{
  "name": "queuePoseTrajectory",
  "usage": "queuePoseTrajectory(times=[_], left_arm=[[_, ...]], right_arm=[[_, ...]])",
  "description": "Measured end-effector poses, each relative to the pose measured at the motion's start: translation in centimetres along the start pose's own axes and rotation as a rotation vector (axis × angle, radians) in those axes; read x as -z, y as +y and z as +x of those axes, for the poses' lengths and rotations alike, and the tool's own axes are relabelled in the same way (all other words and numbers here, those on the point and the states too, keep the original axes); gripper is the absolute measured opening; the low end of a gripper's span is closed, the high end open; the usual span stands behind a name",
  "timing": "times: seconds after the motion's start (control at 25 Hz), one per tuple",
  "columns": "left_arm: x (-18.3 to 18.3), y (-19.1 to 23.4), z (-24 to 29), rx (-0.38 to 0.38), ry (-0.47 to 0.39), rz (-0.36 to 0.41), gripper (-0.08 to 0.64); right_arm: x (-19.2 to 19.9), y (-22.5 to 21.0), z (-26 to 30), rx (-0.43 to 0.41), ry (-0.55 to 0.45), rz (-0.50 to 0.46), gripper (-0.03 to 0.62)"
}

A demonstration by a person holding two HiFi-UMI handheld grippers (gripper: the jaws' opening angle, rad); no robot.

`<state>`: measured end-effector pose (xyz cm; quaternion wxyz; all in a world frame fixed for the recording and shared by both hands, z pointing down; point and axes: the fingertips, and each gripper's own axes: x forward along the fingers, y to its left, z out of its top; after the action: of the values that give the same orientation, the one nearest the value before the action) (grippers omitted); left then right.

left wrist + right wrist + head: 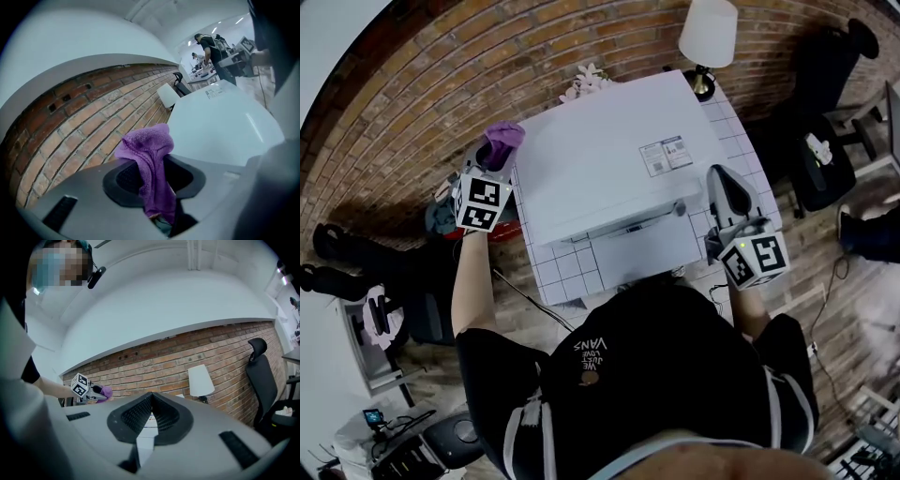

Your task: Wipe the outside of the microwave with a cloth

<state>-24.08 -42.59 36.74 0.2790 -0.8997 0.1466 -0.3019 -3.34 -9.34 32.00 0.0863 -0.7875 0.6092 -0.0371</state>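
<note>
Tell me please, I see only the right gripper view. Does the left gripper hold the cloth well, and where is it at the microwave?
Observer: Yes. In the left gripper view, the left gripper is shut on the purple cloth, which sticks out past the jaws.
Operator: Does the cloth touch the microwave?
Observer: In the head view it is at the back left corner of the white microwave. I cannot tell if it touches.
Operator: Where is my right gripper?
Observer: The right gripper is beside the microwave's right side, near the front.

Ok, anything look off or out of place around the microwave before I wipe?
Nothing stands out. The microwave sits level on the tiled table, and the purple cloth is pinched in the left gripper beside it.
</note>
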Motion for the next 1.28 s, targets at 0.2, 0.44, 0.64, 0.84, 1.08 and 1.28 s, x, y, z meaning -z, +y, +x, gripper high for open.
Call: queuePoseTrajectory(times=[0.2, 0.44, 0.64, 0.84, 1.08, 1.28], left_arm=[[0.3, -0.6, 3.1, 0.066, 0.11, 0.091, 0.133], [-1.5, -1.8, 5.7, 0.17, 0.197, 0.203, 0.133], [-4.5, -4.2, 7.9, 0.253, 0.227, 0.299, 0.133], [-9.4, -7.1, 10.9, 0.309, 0.195, 0.366, 0.133], [-16.8, -11.6, 14.7, 0.368, 0.124, 0.432, 0.133], [-23.3, -15.2, 17.3, 0.413, 0.05, 0.458, 0.133]], right_arm=[[-0.1, -1.6, 0.0, 0.007, 0.001, 0.005, -0.003], [-0.4, -3.8, -0.6, 0.033, -0.004, 0.011, -0.003], [-0.3, -5.7, -1.1, 0.046, -0.001, 0.022, -0.003], [-0.2, -7.6, -1.4, 0.046, -0.003, 0.041, -0.003], [-0.4, -10.1, -1.6, 0.046, -0.003, 0.058, -0.003], [-0.8, -12.2, -1.9, 0.051, -0.011, 0.062, -0.003]])
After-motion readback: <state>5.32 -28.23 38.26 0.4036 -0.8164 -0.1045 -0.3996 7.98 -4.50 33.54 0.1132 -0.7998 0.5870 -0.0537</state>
